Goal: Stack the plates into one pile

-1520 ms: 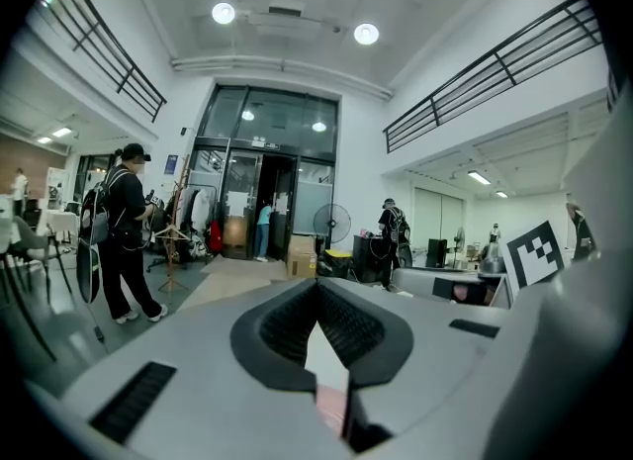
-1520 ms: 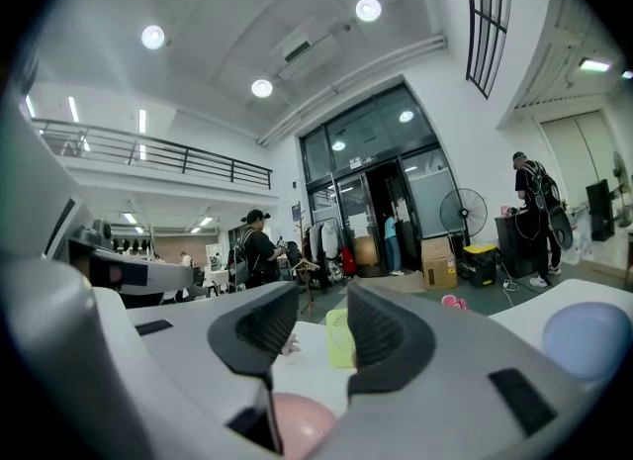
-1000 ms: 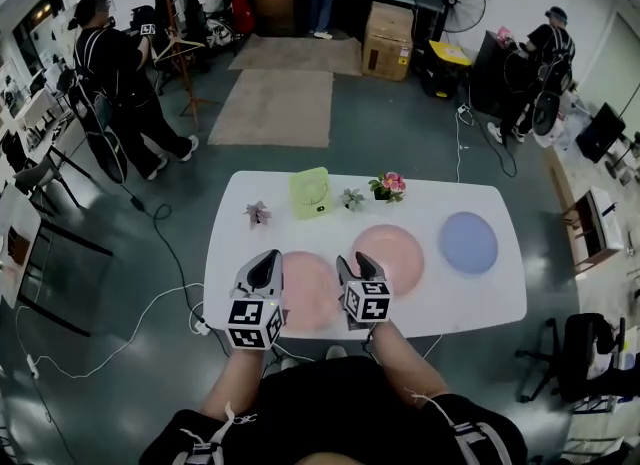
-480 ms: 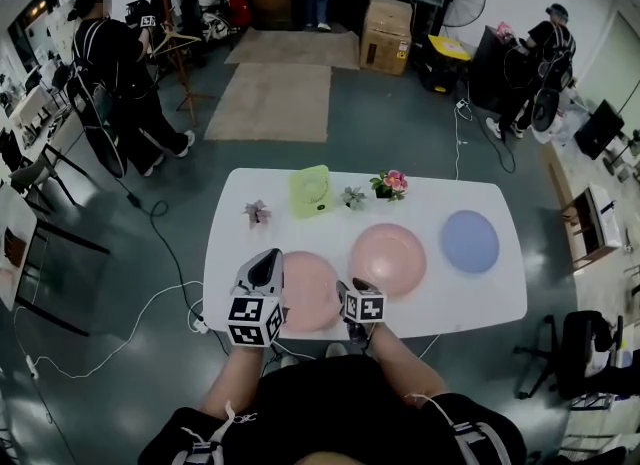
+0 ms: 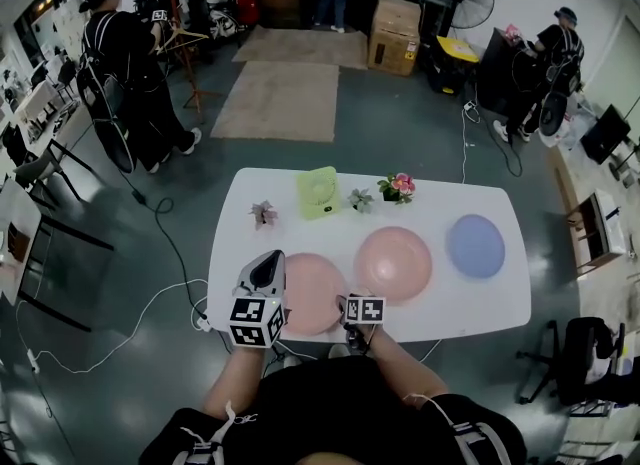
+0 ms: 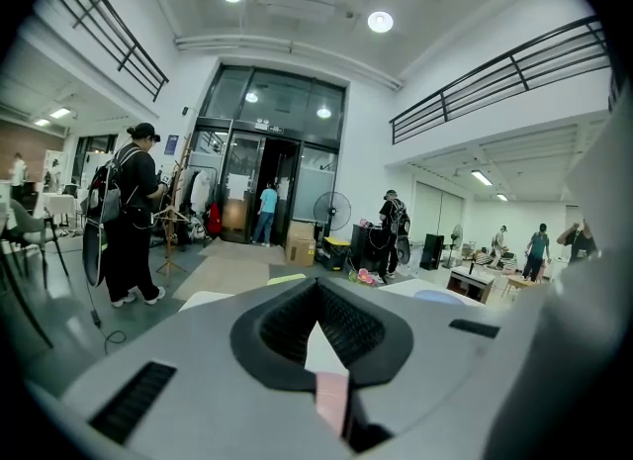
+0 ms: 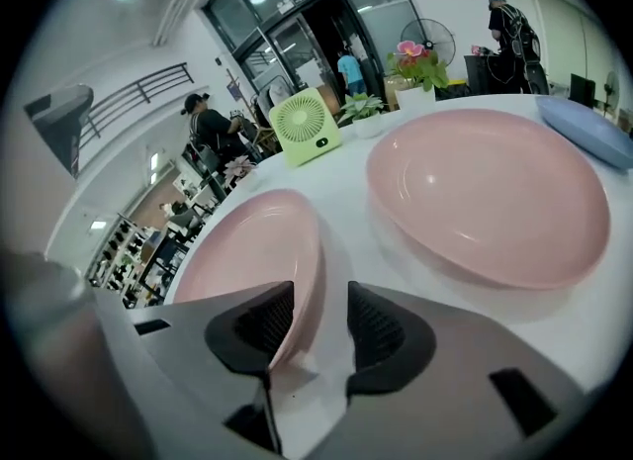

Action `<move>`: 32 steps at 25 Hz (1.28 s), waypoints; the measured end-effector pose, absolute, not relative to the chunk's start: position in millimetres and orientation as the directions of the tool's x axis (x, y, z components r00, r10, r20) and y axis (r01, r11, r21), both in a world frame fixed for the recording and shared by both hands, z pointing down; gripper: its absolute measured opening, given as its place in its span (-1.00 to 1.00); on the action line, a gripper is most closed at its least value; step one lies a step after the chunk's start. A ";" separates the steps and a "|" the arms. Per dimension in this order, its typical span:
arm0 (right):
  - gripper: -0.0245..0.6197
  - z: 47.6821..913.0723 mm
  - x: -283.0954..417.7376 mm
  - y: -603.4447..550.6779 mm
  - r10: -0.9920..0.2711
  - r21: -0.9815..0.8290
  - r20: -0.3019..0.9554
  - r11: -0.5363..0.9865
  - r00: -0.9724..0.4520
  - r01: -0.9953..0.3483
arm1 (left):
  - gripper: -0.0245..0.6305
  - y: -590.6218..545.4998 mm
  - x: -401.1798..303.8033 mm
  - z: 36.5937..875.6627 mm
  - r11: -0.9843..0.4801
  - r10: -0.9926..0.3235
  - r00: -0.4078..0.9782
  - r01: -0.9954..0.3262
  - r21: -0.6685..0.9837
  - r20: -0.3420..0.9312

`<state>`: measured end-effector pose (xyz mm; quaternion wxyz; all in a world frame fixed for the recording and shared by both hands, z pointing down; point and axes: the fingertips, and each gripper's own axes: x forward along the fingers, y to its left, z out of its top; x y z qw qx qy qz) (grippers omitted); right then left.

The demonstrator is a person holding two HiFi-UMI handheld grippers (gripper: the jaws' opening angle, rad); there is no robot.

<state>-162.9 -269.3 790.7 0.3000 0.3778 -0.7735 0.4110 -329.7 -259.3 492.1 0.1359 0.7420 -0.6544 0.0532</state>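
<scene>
R gripper (image 7: pixel 321 300) is at the near rim of the left pink plate (image 7: pixel 247 250). Fingers (image 7: pixel 381 329) apart & closing, rim between them, not pinched yet. IMO get deeper onto the rim before clamping, then lift level. L gripper (image 6: pixel 316 285) fingers together, empty, near same plate's left edge. Mid pink plate (image 7: pixel 485 191) & blue plate (image 7: pixel 588 132) lie apart on the bench (image 5: pixel 450 303). All 3 plates empty.

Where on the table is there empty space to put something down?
The table is bare at its left end, between the small plant and the left pink plate; in the back right corner, past the flowers, behind the blue plate; and at the front right, before the blue plate. Crowded: the back middle, with fan, second plant and flowers.
</scene>
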 end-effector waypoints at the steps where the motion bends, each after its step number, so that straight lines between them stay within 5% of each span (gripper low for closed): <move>1: -0.37 791.7 -162.5 -269.8 -0.334 -0.419 0.775 0.364 -0.537 -0.832 | -0.89 -259.0 -331.0 492.2 -0.103 -0.957 0.135 -0.986 0.132 0.256; 7: -0.78 794.3 -165.3 -265.6 -0.283 -0.526 0.761 0.258 -0.584 -0.810 | -0.89 -256.9 -329.3 492.1 -0.105 -0.958 0.136 -0.986 0.132 0.253; 23: -0.77 752.7 -164.3 -272.5 -0.351 -0.682 0.644 0.141 -0.680 -0.718 | -0.89 -246.6 -319.9 486.6 -0.135 -0.956 0.163 -0.983 0.128 0.245; 32: -0.77 693.7 -130.2 -305.4 -0.501 -0.747 0.543 0.078 -0.674 -0.660 | -0.89 -248.0 -303.1 484.5 -0.186 -0.951 0.212 -0.974 0.131 0.226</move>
